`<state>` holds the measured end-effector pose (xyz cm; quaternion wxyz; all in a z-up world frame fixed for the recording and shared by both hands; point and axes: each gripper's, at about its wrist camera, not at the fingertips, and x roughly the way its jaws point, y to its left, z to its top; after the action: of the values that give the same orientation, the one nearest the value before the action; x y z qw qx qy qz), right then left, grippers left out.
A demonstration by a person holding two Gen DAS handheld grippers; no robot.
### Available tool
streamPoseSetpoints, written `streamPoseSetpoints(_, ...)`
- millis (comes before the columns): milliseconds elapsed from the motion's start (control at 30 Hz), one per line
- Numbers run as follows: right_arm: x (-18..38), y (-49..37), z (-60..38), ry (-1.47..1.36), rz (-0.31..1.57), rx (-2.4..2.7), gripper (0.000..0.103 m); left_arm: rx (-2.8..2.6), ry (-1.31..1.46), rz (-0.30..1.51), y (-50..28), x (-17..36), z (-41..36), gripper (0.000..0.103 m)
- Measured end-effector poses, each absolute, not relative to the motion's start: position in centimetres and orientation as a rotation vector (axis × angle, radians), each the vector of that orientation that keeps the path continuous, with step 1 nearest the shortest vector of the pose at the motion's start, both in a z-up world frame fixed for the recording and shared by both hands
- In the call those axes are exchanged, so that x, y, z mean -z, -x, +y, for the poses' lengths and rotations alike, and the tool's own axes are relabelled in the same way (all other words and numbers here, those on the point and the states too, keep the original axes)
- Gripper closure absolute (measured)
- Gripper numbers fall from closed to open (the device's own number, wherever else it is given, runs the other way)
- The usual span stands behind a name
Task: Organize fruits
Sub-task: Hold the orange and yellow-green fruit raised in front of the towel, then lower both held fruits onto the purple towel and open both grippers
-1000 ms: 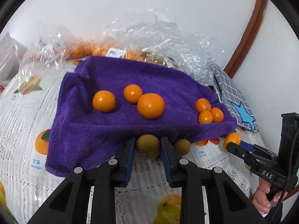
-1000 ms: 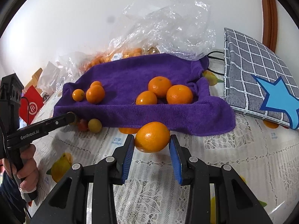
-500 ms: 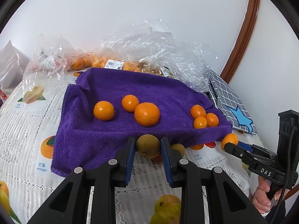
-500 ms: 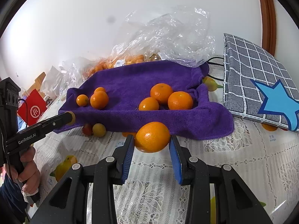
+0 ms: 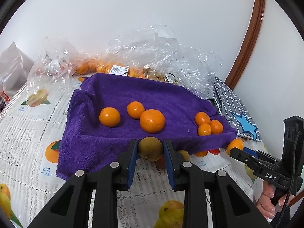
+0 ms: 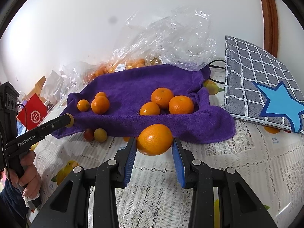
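Left wrist view: left gripper (image 5: pixel 150 150) clamps brownish-yellow fruit (image 5: pixel 150 148) lower centre; right gripper (image 6: pixel 154 142) pinches orange (image 6: pixel 154 139); round skins could squirt out onto purple towel (image 5: pixel 171 102).

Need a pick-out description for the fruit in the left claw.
Start at the purple terry towel spread on the lace tablecloth, then go to its near edge. There the left claw pinches a round fruit. It is dull olive-brown, while every fruit lying on the towel is bright orange.
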<state>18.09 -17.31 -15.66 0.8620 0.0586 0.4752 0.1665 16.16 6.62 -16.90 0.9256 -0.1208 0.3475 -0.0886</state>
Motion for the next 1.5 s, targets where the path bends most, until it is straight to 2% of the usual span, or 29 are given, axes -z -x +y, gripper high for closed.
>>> streamPoseSetpoints(1133,14.7,-18.4,-18.8,-0.174,0.933,-0.305,0.065,0.166,0.292,0.665,-15.7,16.2,8.1,0.076)
streamPoseSetpoints(1500,11.3,-21.4,-17.9,-0.116,0.876,-0.306,0.065,0.113,0.361,0.642,-16.0,15.5,10.8,0.076)
